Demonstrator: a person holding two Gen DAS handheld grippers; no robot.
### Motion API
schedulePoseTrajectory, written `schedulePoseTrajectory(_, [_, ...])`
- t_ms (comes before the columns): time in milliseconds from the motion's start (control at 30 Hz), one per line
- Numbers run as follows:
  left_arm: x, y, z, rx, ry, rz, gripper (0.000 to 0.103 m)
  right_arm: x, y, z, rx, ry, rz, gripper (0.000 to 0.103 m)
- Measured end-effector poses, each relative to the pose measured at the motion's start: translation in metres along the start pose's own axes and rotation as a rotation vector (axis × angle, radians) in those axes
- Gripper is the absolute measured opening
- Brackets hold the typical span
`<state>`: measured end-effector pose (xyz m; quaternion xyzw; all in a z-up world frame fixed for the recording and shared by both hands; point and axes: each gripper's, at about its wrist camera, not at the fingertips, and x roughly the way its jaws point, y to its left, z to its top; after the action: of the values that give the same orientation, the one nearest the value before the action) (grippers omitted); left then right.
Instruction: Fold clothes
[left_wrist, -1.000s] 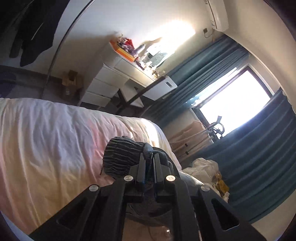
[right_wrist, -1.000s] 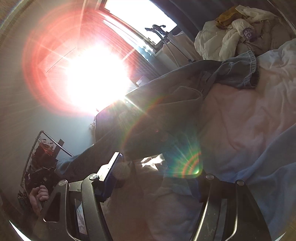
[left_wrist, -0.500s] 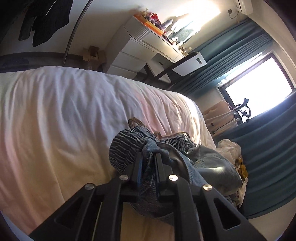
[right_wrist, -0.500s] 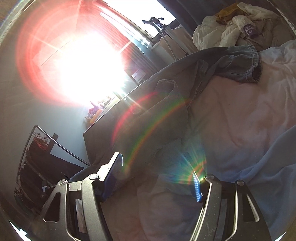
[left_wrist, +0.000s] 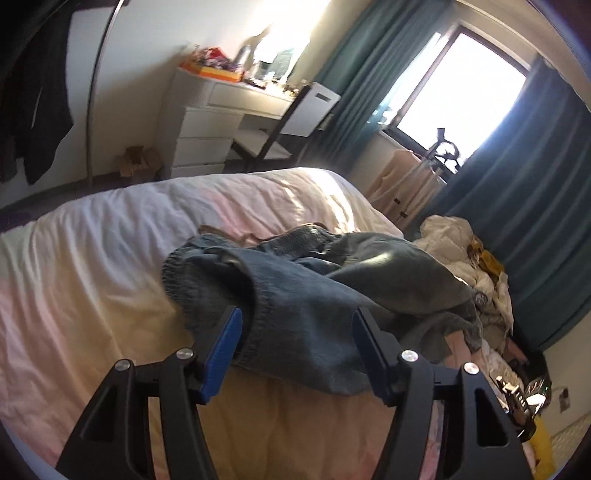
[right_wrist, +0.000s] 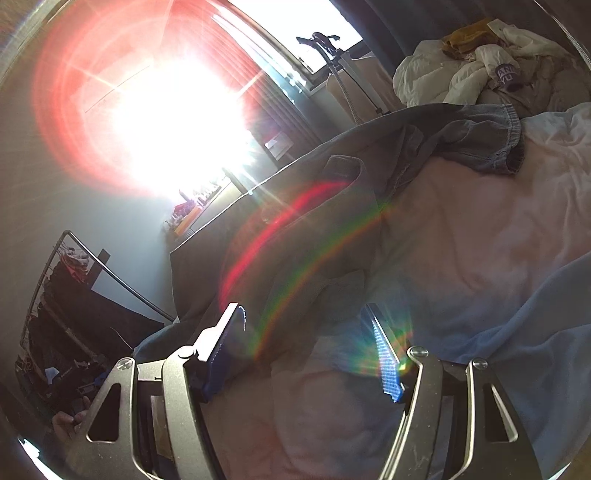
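Bed (left_wrist: 92, 266): we work on its pale cover. Denim trousers (left_wrist: 314, 295): bunched in a heap toward the window-side edge, one elastic cuff nearest us. Left claw (left_wrist: 295, 332): spread wide, straddling that cuff, gripping nothing. Right claw (right_wrist: 306, 332): likewise agape, empty. We judge flattening the heap should precede any fold.

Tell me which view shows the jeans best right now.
Left wrist view: the jeans lie bunched on the bed, evenly lit, cuff nearest. The right wrist view shows them spread wider, but sun glare washes much of them out.
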<state>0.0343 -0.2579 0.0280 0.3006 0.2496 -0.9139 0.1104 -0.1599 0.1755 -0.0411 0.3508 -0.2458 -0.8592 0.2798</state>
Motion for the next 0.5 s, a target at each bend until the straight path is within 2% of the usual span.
schedulePoseTrajectory(67, [0.011,-0.040,-0.004,0.095,-0.004,-0.026,0.064,-0.004,0.002,-0.002,-0.012,-0.002,-0.009,0.066])
schedulePoseTrajectory(233, [0.050,-0.128,-0.016,0.254,0.058,-0.137,0.064,-0.013,0.008,-0.007,-0.042,-0.007,-0.033,0.066])
schedulePoseTrajectory(367, [0.105,-0.181,-0.031,0.433,0.180,-0.091,0.064,-0.015,0.007,-0.008,-0.047,-0.008,-0.048,0.066])
schedulePoseTrajectory(500, [0.146,-0.198,-0.040,0.507,0.190,-0.046,0.064,-0.011,-0.002,-0.004,-0.026,-0.014,-0.057,0.066])
